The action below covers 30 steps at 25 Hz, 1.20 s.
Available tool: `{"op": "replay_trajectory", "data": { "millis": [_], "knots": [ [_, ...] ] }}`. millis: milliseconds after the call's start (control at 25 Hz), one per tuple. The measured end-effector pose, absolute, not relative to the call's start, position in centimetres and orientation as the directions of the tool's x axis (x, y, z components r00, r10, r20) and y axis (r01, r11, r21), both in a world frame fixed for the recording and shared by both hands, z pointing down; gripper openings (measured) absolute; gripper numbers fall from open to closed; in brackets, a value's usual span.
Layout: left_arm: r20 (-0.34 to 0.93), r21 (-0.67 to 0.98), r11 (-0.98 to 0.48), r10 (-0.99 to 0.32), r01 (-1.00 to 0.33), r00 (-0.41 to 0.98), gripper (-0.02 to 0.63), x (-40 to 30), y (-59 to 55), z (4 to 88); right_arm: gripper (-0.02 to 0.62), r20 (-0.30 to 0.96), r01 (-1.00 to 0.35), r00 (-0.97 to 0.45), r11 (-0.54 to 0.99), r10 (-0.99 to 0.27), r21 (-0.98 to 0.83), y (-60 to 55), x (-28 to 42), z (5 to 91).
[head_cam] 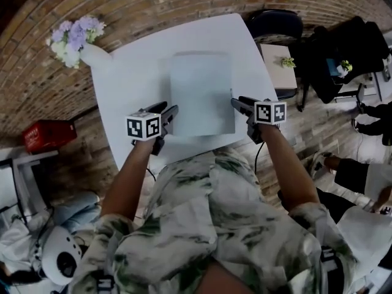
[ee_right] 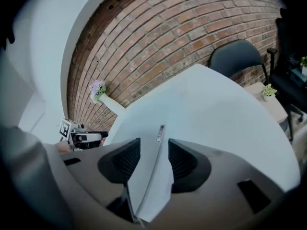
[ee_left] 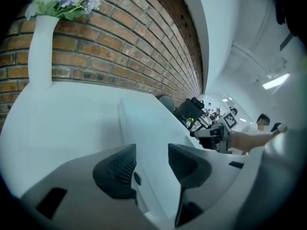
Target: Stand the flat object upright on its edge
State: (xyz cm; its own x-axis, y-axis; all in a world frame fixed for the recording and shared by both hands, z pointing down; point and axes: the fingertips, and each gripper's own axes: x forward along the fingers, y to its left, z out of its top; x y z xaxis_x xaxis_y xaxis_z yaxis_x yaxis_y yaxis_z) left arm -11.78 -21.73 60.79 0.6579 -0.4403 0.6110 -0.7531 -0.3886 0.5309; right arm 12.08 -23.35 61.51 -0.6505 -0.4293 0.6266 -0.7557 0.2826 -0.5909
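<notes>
A pale grey flat panel (head_cam: pixel 202 94) lies flat in the middle of the white table (head_cam: pixel 141 66). My left gripper (head_cam: pixel 168 110) is at the panel's near left corner and my right gripper (head_cam: pixel 239 101) at its near right corner. In the left gripper view the panel (ee_left: pixel 153 128) runs its edge between the jaws of the left gripper (ee_left: pixel 151 162), with a gap beside each pad. The right gripper view shows the thin edge of the panel (ee_right: pixel 154 176) between the spread jaws of the right gripper (ee_right: pixel 153 159). Neither gripper presses on the panel.
A white vase of purple flowers (head_cam: pixel 76 38) stands on the table's far left corner. A black chair (head_cam: pixel 275 23) and a small side table with a plant (head_cam: pixel 278 63) are beyond the right edge. A red box (head_cam: pixel 49 135) sits on the brick floor at left. Seated people are at right.
</notes>
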Motion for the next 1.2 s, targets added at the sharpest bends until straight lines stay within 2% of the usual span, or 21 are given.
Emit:
{"op": "replay_trajectory", "data": {
  "millis": [560,840,1200],
  "knots": [
    [0.651,0.602,-0.268,-0.381,-0.752,0.656,0.221,-10.7,-24.9,65.0,0.215,0.628,-0.685,-0.728,0.273,-0.275,-0.675,-26.7,11.0,64.4],
    [0.622,0.685,-0.211,-0.329,-0.698,0.710,0.229,-10.0,-25.1,65.9,0.196,0.650,-0.686,-0.727,0.256,-0.221,-0.681,-27.0,11.3,64.9],
    [0.653,0.659,-0.193,-0.331,-0.727,0.681,0.224,-9.8,-25.2,65.5,0.173,0.660,-0.689,-0.723,0.271,-0.201,-0.672,-27.0,11.4,64.6]
  ]
}}
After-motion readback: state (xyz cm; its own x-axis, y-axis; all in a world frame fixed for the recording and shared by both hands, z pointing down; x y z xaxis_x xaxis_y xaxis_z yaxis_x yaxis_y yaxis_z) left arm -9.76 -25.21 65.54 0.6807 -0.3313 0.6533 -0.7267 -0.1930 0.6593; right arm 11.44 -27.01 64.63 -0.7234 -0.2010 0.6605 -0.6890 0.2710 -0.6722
